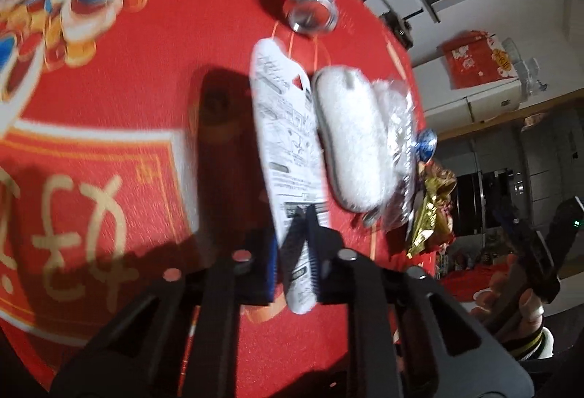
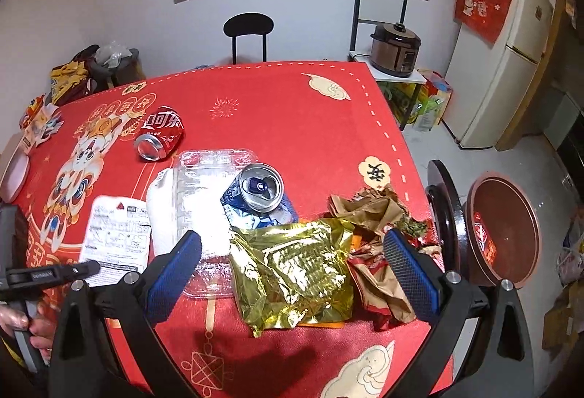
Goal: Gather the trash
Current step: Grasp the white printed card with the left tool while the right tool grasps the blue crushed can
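My left tongs are clamped on the near end of the white card, a flat printed backing sheet that I judge light and fairly stiff: pinched at one short end it should lift as a board, though it may flap or pivot if I swing it fast, and its smooth face could slip, so I would keep the pads well onto the edge, not at the very lip. It lies at the left of the heap on the red table, just beside the white pad and the clear plastic tray. My right tongs stand wide open, straddling the gold foil wrapper, holding nothing. That wrapper looks crumpled, thin and shiny; it should weigh almost nothing and crush under the pads, so a bite across a bunched fold near its middle seems safer than a loose corner, which could tear or slide out. To its right sits crumpled brown paper, soft and springy by the look of it. The blue can, dented and opened, stands just beyond the wrapper, and the red can lies on its side farther left; both look empty, rigid enough to grip across the body, and apt to roll. The brown bin waits off the table's right edge.
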Motion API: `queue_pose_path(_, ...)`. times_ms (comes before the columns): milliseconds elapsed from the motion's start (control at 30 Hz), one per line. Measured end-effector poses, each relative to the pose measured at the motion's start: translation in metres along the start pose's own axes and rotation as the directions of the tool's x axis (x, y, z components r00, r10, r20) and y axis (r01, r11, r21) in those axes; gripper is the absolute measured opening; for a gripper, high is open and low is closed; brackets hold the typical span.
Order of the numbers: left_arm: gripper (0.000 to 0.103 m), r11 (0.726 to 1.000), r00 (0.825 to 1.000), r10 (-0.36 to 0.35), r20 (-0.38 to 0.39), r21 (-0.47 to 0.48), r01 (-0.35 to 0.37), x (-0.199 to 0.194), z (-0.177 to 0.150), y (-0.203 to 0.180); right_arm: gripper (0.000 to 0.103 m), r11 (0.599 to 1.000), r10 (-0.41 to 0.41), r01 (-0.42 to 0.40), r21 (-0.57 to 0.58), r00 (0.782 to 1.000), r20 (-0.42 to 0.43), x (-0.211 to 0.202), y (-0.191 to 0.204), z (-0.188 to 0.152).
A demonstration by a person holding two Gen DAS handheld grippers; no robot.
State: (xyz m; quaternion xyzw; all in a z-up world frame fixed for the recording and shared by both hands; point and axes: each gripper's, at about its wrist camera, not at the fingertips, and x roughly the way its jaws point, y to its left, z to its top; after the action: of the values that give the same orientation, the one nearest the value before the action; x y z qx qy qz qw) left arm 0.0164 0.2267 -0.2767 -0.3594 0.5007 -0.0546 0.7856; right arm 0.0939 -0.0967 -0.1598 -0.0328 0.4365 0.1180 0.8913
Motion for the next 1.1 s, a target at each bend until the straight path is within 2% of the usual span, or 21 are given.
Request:
queue_pose_path(100, 0.009, 1.000, 0.998, 0.003, 0.056, 0.016, -0.004, -0.014, 0.006, -0.004, 0.098, 1.000, 0.016, -0.016, 0.001, 1.000, -0.021, 0.009, 0.001, 0.003)
queue_pose_path(300, 0.009, 0.999, 0.988, 0.022, 0.156, 0.034, -0.028, -0.040, 0.017, -0.006, 0.098, 0.998, 0.058, -0.059, -0.020, 0.997, -0.052, 0.037, 0.008, 0.016)
queue_pose_path(367, 0.009, 0.999, 0.983, 0.035, 0.181, 0.030, -0.041, -0.046, 0.020, -0.005, 0.098, 0.994, 0.109, -0.110, -0.011, 0.992, -0.069, 0.053, 0.009, 0.022)
queue_pose_path(633, 0.009, 0.997, 0.965, 0.064, 0.254, 0.020, -0.071, -0.066, 0.024, -0.004, 0.098, 0.978, 0.196, -0.184, 0.095, 0.971, -0.139, 0.118, 0.007, 0.044)
queue_pose_path(667, 0.009, 0.997, 0.963, 0.067, 0.260, 0.017, -0.074, -0.068, 0.024, -0.004, 0.096, 0.978, 0.193, -0.178, 0.105, 0.970, -0.148, 0.125, 0.006, 0.045)
queue_pose_path(833, 0.009, 0.997, 0.958, 0.075, 0.277, 0.008, -0.080, -0.074, 0.021, -0.005, 0.076, 0.971, 0.216, -0.187, 0.149, 0.954, -0.210, 0.150, 0.005, 0.042)
queue_pose_path(1000, 0.009, 0.997, 0.956, 0.077, 0.283, -0.003, -0.080, -0.076, 0.019, -0.005, 0.073, 0.951, 0.263, -0.217, 0.219, 0.941, -0.212, 0.154, 0.003, 0.037)
queue_pose_path(1067, 0.009, 0.997, 0.956, 0.075, 0.282, 0.000, -0.078, -0.076, 0.019, -0.007, 0.069, 0.936, 0.298, -0.240, 0.259, 0.931, -0.212, 0.155, -0.003, 0.035)
queue_pose_path(1100, 0.009, 0.997, 0.957, 0.073, 0.282, 0.002, -0.077, -0.075, 0.019, -0.007, 0.063, 0.926, 0.318, -0.256, 0.279, 0.925, -0.209, 0.155, -0.005, 0.034)
